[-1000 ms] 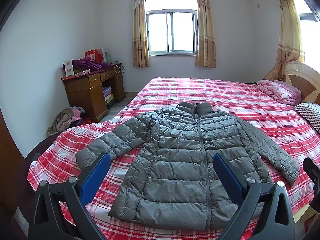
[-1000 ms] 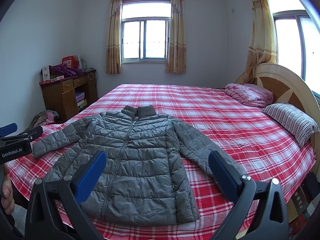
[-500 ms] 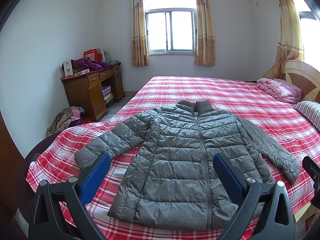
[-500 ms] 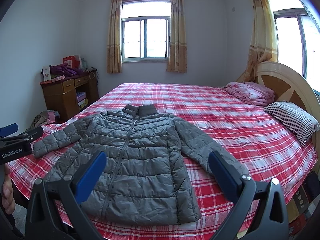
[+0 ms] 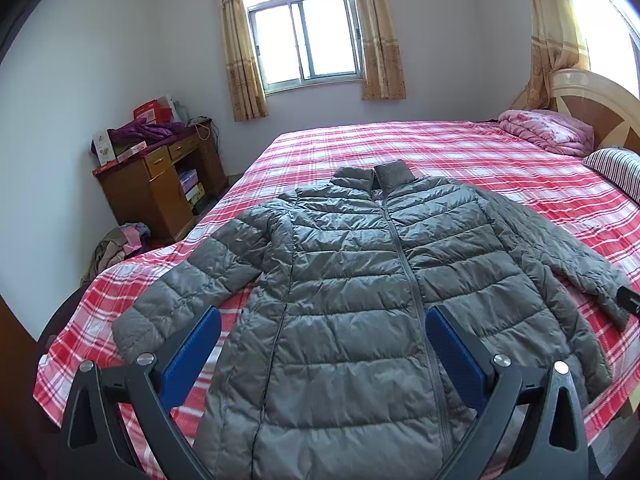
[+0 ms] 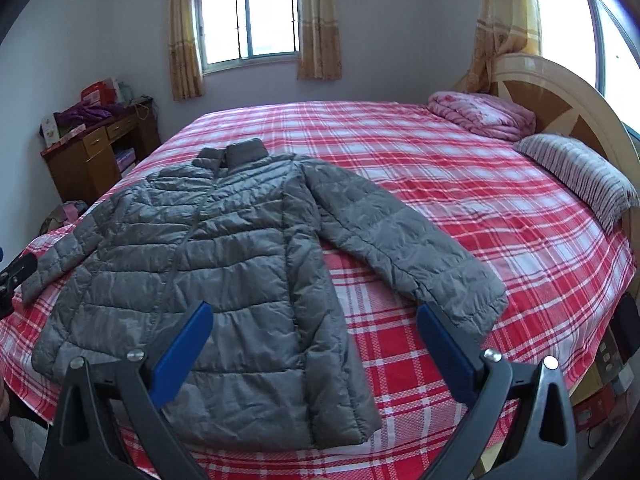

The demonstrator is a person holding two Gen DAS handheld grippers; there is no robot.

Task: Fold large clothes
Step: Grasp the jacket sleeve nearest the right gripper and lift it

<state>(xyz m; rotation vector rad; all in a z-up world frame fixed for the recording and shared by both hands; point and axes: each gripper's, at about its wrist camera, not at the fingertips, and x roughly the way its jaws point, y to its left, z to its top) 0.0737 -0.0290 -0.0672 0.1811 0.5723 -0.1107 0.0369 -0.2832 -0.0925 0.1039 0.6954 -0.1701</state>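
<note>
a bed point(image 5: 460, 148) with a red, pink and white plaid sheet fills most of both views, its curved wooden headboard point(image 6: 560, 92) at the far right. a grey quilted puffer jacket point(image 5: 360, 280) lies flat on the near part of the bed, front up, zip closed, collar pointing to the far side and hem toward the near edge. both sleeves are spread out and angled down: one reaches toward the near left corner of the bed, the other runs out to the right, its cuff point(image 6: 476, 300) lying on the sheet.

at the far wall stands a window point(image 5: 304, 40) with yellow curtains on each side. a wooden desk point(image 5: 156, 184) sits against the left wall, boxes and a purple garment piled on top; a heap of clothes point(image 5: 120, 244) lies on the floor beside it. a folded pink quilt point(image 6: 480, 116) rests near the headboard, and a striped pillow point(image 6: 580, 172) lies just on the near side of it.

the left gripper point(image 5: 322, 334) hovers above the jacket's lower left half, blue pads wide apart, holding nothing. the right gripper point(image 6: 314, 328) hovers over the jacket's right hem and the bare sheet beside it, also spread wide and empty. neither touches the cloth.
</note>
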